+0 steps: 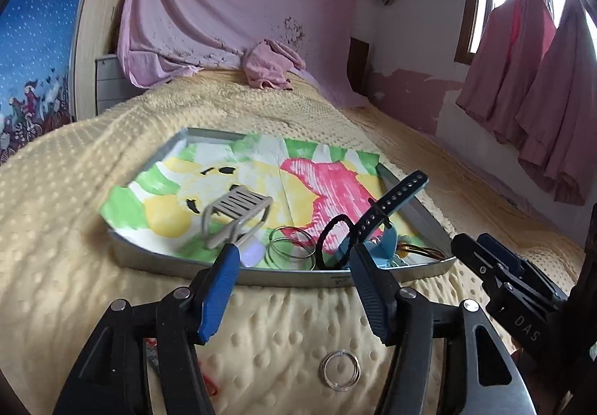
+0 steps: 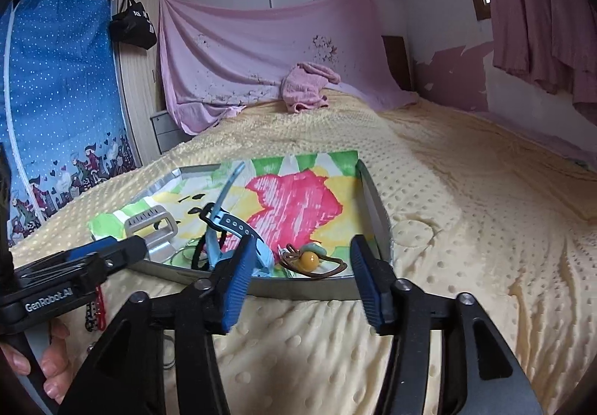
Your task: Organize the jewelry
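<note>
Two fisheye views of one bed scene. Left wrist view: the left gripper (image 1: 294, 251) sits at lower centre, its blue-padded fingers (image 1: 218, 294) spread wide with nothing between them, tips just over the near rim of the metal tray (image 1: 283, 275). A painted paper sheet (image 1: 261, 169) lines the tray, which rests on the yellow dotted blanket (image 1: 74, 228). On the sheet lie a grey hair clip (image 1: 235, 211), thin wire bangles (image 1: 289, 247), a black hair tie (image 1: 334, 228) and a blue watch strap (image 1: 395, 204) standing up at centre right. A separate set of silver rings (image 1: 340, 370) lies on the blanket at bottom centre. Right wrist view: the right gripper (image 2: 300, 254) at lower centre is likewise wide open and empty, above the tray's near rim. An amber-bead hair tie (image 2: 310, 259) lies in the tray between its fingertips.
</note>
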{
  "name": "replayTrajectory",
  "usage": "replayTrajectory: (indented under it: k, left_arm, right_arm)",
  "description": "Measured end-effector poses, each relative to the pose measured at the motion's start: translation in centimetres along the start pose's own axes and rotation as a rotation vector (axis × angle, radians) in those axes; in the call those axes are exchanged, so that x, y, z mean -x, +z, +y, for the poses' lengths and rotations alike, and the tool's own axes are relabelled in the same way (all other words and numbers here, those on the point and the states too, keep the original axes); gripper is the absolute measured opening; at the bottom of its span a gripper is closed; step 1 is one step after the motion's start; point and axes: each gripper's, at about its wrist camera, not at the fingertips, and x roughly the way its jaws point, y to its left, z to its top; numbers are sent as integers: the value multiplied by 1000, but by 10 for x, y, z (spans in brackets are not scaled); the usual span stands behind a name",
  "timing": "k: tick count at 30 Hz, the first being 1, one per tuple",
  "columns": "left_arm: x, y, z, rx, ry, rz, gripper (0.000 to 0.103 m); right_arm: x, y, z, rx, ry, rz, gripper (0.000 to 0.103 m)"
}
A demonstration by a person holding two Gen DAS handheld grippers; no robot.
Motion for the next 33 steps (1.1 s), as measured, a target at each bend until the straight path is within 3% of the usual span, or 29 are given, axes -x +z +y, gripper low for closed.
replayTrajectory:
  k: [4,12,17,25,33]
  left_arm:
    - [25,-1,5,-9,24,-64,80]
    - [77,-7,13,-51,75,-215,103]
    - [105,-17,24,-50,89,-266,103]
    - [148,-40,43,-63,120,-309,103]
    - [170,-67,60,-53,139,-298,103]
  right_arm:
    - [19,2,3,-6,10,-31,65]
    - [57,-6,21,-1,45,-90,96]
    - [84,-13,32,-11,68,-128,102]
    - [118,-29,51,12,102,-153,102]
    - [143,-48,64,38,95,-155,102]
